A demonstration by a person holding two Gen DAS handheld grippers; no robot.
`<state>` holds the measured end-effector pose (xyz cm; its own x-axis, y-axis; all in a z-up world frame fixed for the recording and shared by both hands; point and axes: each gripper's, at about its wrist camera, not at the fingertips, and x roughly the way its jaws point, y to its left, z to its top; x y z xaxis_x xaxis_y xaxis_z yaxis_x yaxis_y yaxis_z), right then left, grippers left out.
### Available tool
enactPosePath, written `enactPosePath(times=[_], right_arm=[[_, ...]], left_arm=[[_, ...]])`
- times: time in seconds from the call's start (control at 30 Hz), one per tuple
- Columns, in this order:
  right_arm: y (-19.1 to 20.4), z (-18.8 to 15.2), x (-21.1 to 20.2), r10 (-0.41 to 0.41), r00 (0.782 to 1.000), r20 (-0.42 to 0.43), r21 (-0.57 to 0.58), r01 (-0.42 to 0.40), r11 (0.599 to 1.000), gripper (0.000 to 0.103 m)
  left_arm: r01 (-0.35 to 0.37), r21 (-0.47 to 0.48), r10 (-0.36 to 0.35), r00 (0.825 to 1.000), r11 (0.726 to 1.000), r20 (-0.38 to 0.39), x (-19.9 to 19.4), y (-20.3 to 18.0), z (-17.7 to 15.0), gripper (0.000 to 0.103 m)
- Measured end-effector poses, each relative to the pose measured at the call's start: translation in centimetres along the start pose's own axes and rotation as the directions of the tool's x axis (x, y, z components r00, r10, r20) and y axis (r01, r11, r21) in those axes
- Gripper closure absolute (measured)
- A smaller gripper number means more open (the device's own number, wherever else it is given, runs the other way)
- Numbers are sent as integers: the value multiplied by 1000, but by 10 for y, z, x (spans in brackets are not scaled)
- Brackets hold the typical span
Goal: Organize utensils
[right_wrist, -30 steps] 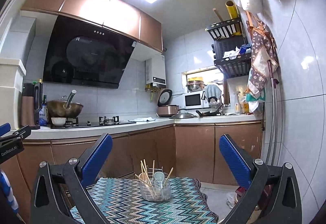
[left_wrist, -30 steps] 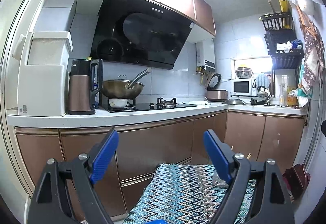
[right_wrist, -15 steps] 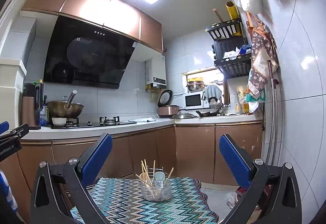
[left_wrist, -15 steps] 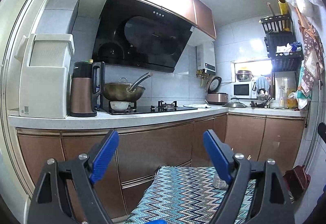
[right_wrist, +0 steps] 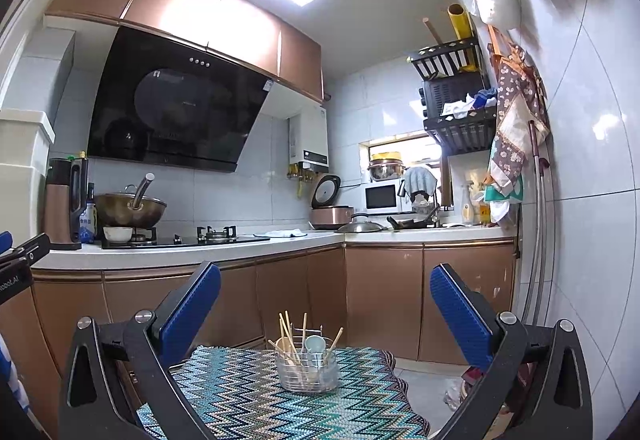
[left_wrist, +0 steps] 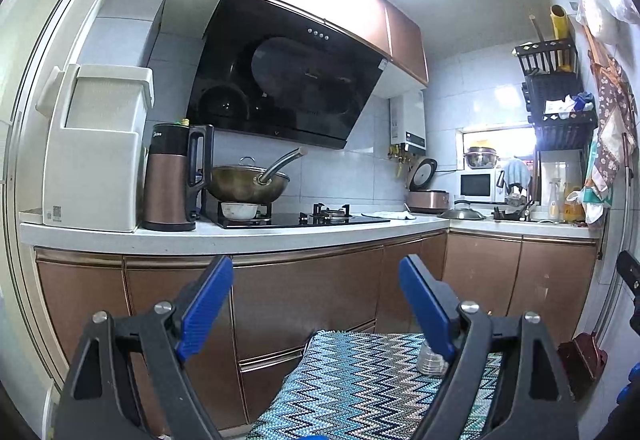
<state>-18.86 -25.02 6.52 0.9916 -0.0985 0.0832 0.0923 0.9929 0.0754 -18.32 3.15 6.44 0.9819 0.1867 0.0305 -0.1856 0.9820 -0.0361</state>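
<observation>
At the far left of the right wrist view, a black edge of the left gripper [right_wrist: 18,260] is seen beside the white stone countertop [right_wrist: 280,246]. In its own view, the left gripper [left_wrist: 316,304] is held level with its blue-padded fingers [left_wrist: 206,306] spread wide and nothing between them; below it lies the blue, teal and white zigzag-patterned woven cloth [left_wrist: 360,380]. A brass-coloured wok with a steel handle [left_wrist: 248,183] is set on the black gas hob [left_wrist: 296,217], with a copper and black electric kettle [left_wrist: 172,179] just beside it to the left. Further right, the right gripper [right_wrist: 326,306] is likewise held level, its blue pads [right_wrist: 460,316] released and empty. Between and beyond them, a clear round utensil holder in a wire frame [right_wrist: 307,368] is seen standing upright on the cloth, with wooden chopsticks [right_wrist: 289,336] and a pale blue spoon [right_wrist: 313,346] inside it. In the left wrist view the holder is mostly hidden behind the right finger.
</observation>
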Motion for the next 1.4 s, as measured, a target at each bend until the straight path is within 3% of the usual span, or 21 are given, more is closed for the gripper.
enactPosePath(times=[0.67, 0.77, 1.03, 1.4], right_arm=[[4, -7, 5, 18, 999, -28, -8, -18, 1000, 0], [4, -8, 5, 17, 999, -28, -8, -17, 1000, 0], [5, -11, 8, 18, 999, -41, -11, -19, 1000, 0], [6, -13, 8, 17, 999, -46, -17, -18, 1000, 0]], left_arm=[[21, 6, -21, 1000, 1000, 0, -3, 2, -3, 18], [42, -6, -42, 999, 999, 0, -4, 4, -4, 6], [63, 1, -63, 998, 998, -3, -3, 3, -8, 5], [20, 29, -20, 1000, 999, -5, 2, 2, -14, 5]])
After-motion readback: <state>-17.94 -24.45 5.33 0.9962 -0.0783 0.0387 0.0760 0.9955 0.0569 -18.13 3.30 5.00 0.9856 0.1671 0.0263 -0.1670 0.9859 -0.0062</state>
